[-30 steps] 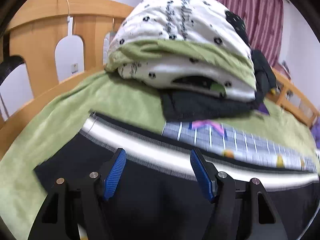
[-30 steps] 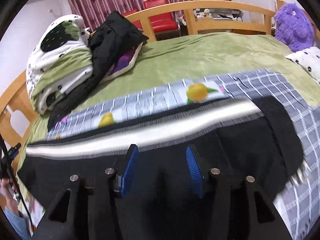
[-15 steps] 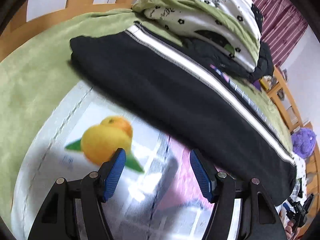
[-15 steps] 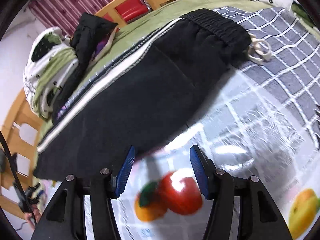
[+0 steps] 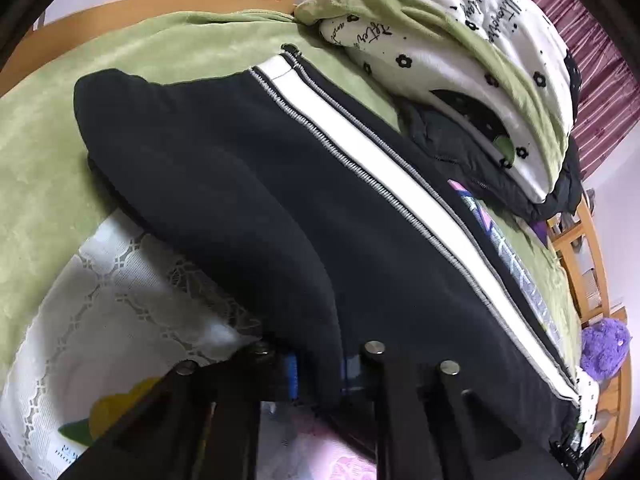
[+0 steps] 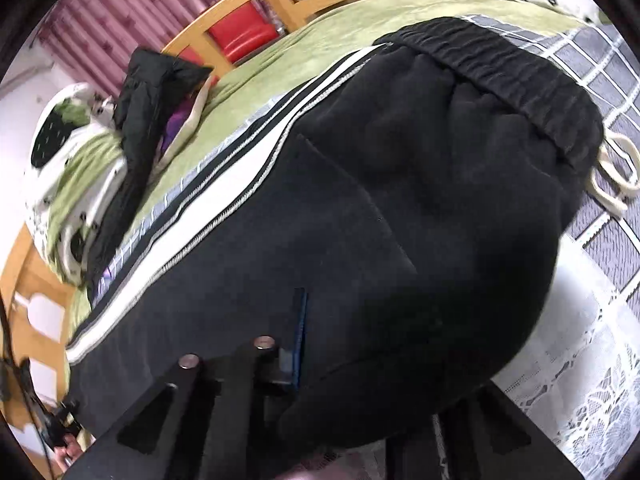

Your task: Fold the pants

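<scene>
I take the black track pants [image 5: 280, 184] as my landmark; they lie lengthwise across the green bedspread [image 5: 48, 160], partly over a lace-edged fruit-print cloth [image 5: 104, 312].

At their left end, the leg hems sit on the bedspread below the curved wooden bed frame [image 5: 100, 12]. My left gripper [image 5: 318, 372] is at the near edge of the pants toward this end: its jaws have just been closing, and a fold of the black fabric now stands pinched between the blue pads [image 5: 291, 376]. A white side stripe [image 5: 384, 164] runs along the pants' far edge. Beyond that stripe rests a folded green-and-white flowered quilt [image 5: 460, 48] on top of a dark jacket [image 5: 460, 140].

Toward the right end, my right gripper [image 6: 340, 344] bites the same near edge. Its jaws have just been closing too; I see only one blue pad [image 6: 300, 332] pressed against the cloth, the other buried under black fabric, so the grip is probably firm. The elastic waistband [image 6: 500, 64] lies farthest right on a grey checked sheet [image 6: 600, 76], its cream drawstring [image 6: 616, 172] looping just past it.
</scene>
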Demonstrator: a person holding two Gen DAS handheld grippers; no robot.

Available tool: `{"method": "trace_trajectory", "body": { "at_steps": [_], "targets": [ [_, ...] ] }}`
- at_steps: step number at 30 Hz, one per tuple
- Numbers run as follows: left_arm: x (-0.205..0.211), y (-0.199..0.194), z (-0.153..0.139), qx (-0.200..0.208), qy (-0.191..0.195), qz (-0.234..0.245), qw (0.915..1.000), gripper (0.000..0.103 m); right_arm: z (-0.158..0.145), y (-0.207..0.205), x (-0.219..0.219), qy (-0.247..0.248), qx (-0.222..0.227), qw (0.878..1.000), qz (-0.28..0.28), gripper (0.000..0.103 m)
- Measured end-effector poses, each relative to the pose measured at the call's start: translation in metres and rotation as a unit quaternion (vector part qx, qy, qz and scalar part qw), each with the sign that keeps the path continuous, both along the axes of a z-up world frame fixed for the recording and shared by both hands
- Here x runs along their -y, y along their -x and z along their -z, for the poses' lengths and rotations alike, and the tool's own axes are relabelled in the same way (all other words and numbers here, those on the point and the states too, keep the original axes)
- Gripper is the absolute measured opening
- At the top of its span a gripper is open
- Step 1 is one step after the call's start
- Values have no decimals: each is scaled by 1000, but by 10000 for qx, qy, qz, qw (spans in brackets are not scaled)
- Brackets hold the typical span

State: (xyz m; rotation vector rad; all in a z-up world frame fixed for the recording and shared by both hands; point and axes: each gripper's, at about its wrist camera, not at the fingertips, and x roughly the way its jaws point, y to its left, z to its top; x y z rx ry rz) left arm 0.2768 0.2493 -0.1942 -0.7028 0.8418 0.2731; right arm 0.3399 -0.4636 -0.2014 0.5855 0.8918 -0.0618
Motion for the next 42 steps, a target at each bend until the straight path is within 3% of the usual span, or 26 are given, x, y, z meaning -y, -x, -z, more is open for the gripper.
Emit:
{"method": "trace_trajectory", "body": {
  "at_steps": [4,9,14,19,23,24,26,28,29,32,38,40,42],
  "targets": [
    [12,26,-44,269,-24,423,9987,12,-44,27,7,-158,408,9990,27,12],
    [43,82,-76,247,-331,997,9942,12,-90,81,15,256,434,9987,-86,11],
    [63,148,-73,12,-355,1410,9894,12,-93,163,48,312,215,9993,-68,12],
    [80,185,-53,-328,-695,1562,9847,13,-62,227,64,456,-176,9988,-95,13],
    [81,196,-44,-704,-986,1416,9825,27,-30,239,60,999,-678,9924,-219,32],
    [80,201,-44,-801,-1030,1391,9816,27,-30,249,63,1001,-612,9929,-212,35],
    [74,212,-49,-902,-1190,1299,9802,39,-40,272,71,961,-275,9949,-94,41],
    [65,228,-56,-811,-1252,1133,9823,50,-50,284,82,956,-42,9954,36,54],
    [62,234,-59,-761,-1242,1066,9836,55,-53,287,89,940,38,9955,137,55],
    [53,249,-67,-609,-1098,855,9884,56,-55,286,116,775,192,9947,645,59],
    [57,247,-81,-500,-1240,793,9878,56,-12,236,164,-449,-8,9910,1260,66],
    [58,241,-85,-466,-1278,783,9876,56,-18,224,170,-253,-8,9882,1512,46],
    [59,235,-88,-456,-1305,797,9872,56,-44,217,164,255,207,9923,1193,40]
  ]
}}
